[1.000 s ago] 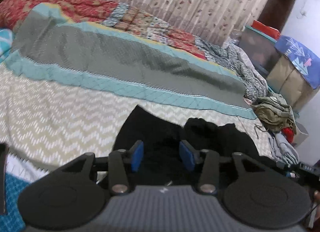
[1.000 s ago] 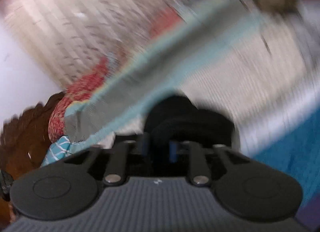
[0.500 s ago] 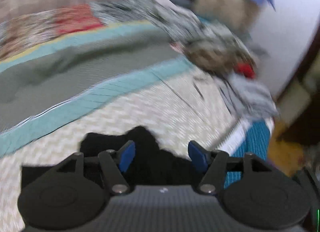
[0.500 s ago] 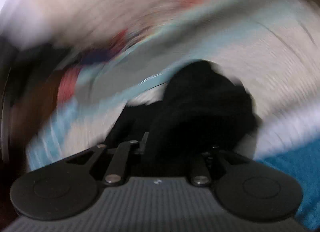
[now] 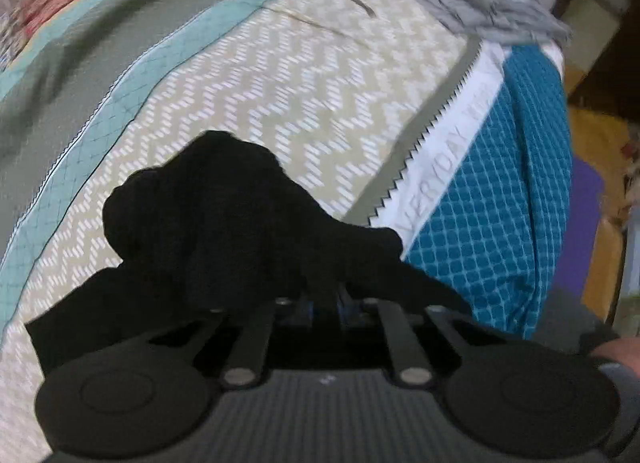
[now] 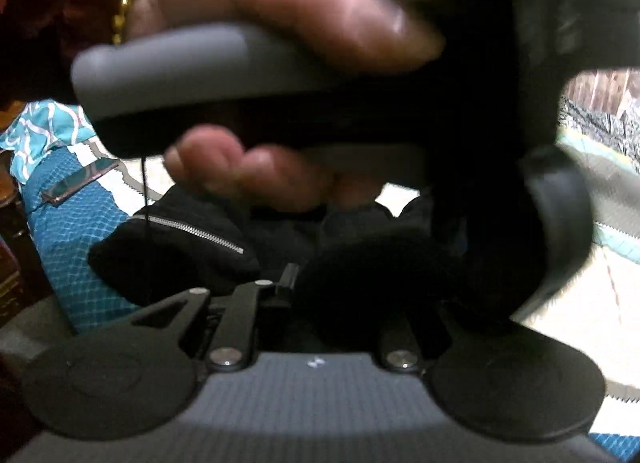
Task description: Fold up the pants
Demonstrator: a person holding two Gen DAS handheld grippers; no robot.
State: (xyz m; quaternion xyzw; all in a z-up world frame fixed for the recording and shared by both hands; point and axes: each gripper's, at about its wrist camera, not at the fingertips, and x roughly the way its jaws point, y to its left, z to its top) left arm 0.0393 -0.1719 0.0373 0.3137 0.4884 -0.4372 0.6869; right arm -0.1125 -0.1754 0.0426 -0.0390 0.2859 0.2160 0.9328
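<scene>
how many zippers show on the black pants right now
1. A silver zipper runs slantwise across the black pants, left of centre in the right wrist view. In the left wrist view the pants are bunched, so other zippers may be hidden.

The left wrist view looks forward and down over its own gripper (image 5: 325,305), close above the black pants (image 5: 224,223), out across the bed (image 5: 320,75). The right wrist view faces the other gripper's handle and a hand (image 6: 280,15) at very close range. Both share the pants (image 6: 180,247) and bed
</scene>
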